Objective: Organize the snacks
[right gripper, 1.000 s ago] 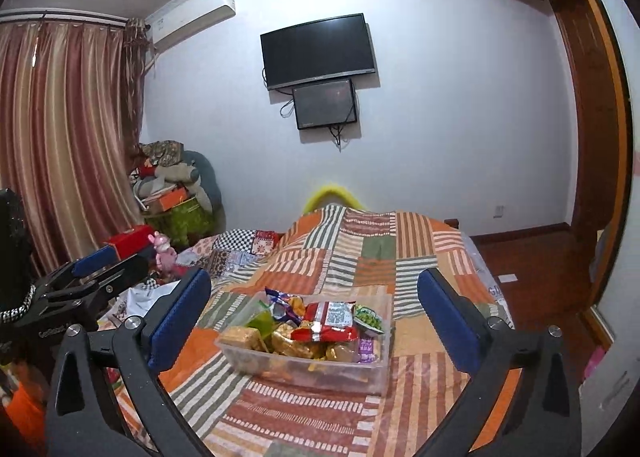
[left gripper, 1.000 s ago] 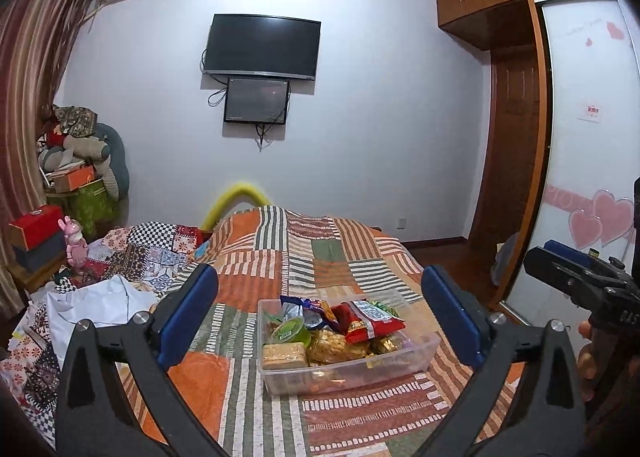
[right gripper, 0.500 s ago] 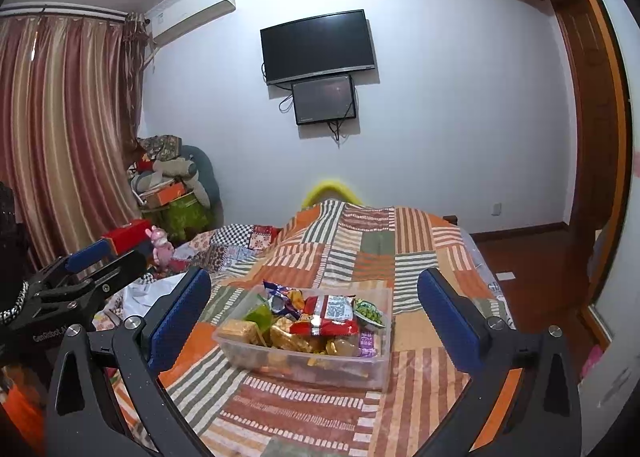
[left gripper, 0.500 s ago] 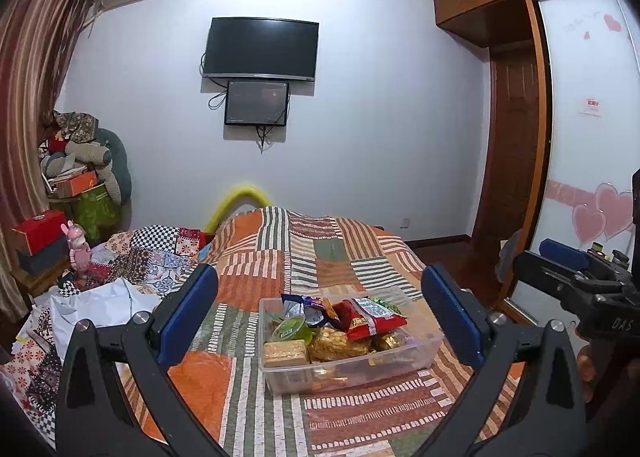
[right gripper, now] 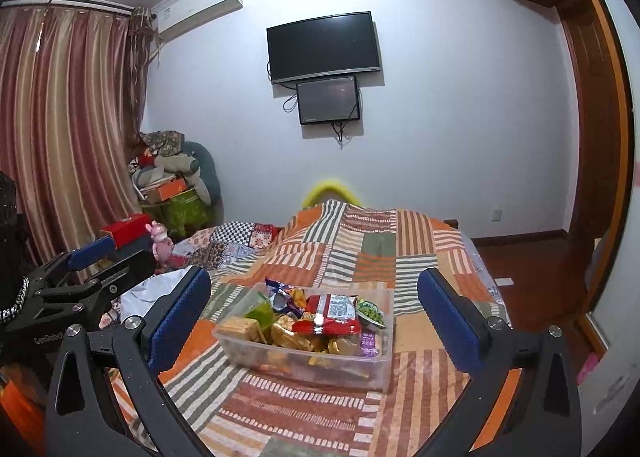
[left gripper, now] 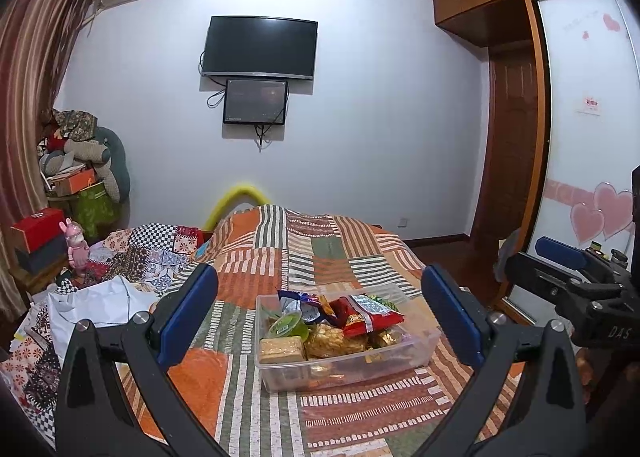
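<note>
A clear plastic bin full of snacks sits on the striped patchwork bed; it also shows in the right wrist view. On top lie a red snack bag, a green jelly cup, a tan wafer pack and gold-wrapped sweets. My left gripper is open and empty, above and short of the bin. My right gripper is open and empty too, framing the bin from the right side.
The bed fills the foreground. White cloth and patterned bedding lie at its left. Boxes, a pink toy and piled soft items stand by the curtain. A wardrobe with sliding doors is on the right. A TV hangs on the far wall.
Both grippers have drifted slightly, so the bin sits a little lower and nearer in each view. Both jaws stay open. Nothing in the bin has moved.
</note>
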{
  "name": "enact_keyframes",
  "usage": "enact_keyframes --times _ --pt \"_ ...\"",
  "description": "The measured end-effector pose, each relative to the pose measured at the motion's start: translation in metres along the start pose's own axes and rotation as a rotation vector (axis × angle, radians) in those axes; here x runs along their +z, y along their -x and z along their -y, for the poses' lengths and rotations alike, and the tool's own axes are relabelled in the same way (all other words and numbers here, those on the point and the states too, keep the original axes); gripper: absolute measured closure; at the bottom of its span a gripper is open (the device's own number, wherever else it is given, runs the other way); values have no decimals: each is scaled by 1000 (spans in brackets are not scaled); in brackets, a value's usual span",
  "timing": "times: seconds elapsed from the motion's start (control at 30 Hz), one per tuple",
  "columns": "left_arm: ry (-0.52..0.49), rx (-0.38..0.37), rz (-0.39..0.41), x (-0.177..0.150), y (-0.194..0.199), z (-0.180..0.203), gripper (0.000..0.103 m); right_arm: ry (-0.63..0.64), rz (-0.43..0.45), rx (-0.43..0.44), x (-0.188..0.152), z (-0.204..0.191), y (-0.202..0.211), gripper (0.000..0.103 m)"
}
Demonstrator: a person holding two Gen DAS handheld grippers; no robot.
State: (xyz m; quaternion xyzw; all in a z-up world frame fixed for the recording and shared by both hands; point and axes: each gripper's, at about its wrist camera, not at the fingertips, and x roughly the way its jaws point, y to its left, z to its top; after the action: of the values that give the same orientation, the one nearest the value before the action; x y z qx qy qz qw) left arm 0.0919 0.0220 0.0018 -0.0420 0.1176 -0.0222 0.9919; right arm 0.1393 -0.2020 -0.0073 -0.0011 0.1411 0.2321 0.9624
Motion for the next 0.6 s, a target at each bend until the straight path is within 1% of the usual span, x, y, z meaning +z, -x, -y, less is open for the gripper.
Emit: enact_keyframes --times 0.37,0.6 --pt "-5 11 3 -1 0 3 0 7 -6 2 -1 -2 0 0" --pt "1 1 -6 -2 -2 3 0 -8 -8 -2 -1 -2 0 0"
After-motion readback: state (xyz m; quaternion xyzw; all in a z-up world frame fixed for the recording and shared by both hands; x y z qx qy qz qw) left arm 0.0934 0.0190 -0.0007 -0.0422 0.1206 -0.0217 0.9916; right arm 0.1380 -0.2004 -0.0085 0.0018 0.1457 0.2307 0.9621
